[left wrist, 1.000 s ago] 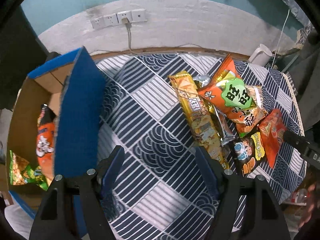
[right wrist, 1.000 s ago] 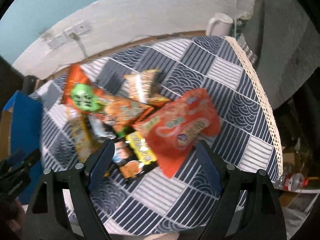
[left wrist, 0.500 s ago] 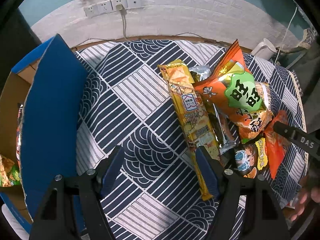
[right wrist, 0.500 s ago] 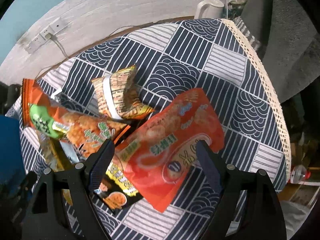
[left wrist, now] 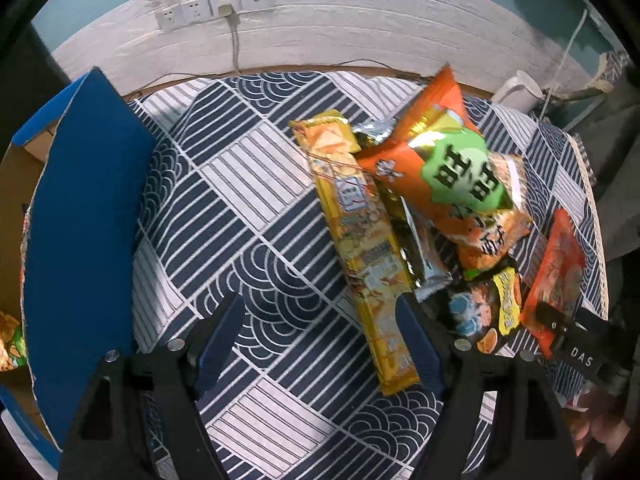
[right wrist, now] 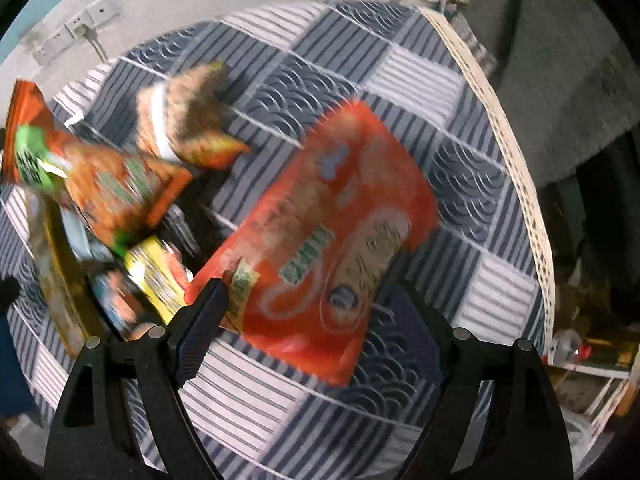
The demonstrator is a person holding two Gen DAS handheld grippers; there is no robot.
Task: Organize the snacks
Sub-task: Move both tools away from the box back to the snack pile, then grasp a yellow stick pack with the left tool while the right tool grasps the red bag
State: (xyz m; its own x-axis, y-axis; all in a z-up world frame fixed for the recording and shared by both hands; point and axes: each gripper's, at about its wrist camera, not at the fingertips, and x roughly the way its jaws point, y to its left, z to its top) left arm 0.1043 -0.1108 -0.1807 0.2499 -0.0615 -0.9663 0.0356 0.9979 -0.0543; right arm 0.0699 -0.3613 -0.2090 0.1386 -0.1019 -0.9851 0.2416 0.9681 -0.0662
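A pile of snack packs lies on the blue-and-white patterned tablecloth (left wrist: 248, 200). My left gripper (left wrist: 320, 336) hangs over the cloth with its jaws opening and only cloth between them. Its right finger overlaps the lower end of a long yellow pack (left wrist: 360, 248). An orange bag with a green label (left wrist: 452, 172) tops the pile. In the blurred right wrist view, my right gripper (right wrist: 316, 312) points down, open, its fingers astride the lower part of a red-orange bag (right wrist: 336, 248). That bag (left wrist: 556, 268) and the right gripper (left wrist: 576, 352) also show in the left wrist view.
A cardboard box with a blue flap (left wrist: 84, 232) stands at the left, a snack bag (left wrist: 10, 344) inside it. A white mug (left wrist: 520, 90) sits at the back right by the wall sockets (left wrist: 212, 10). The table's lace edge (right wrist: 520, 184) runs close on the right.
My left gripper has shifted right, away from the box and up to the yellow pack, and its jaws stand slightly wider. My right gripper has sunk over the red-orange bag, which now looks larger.
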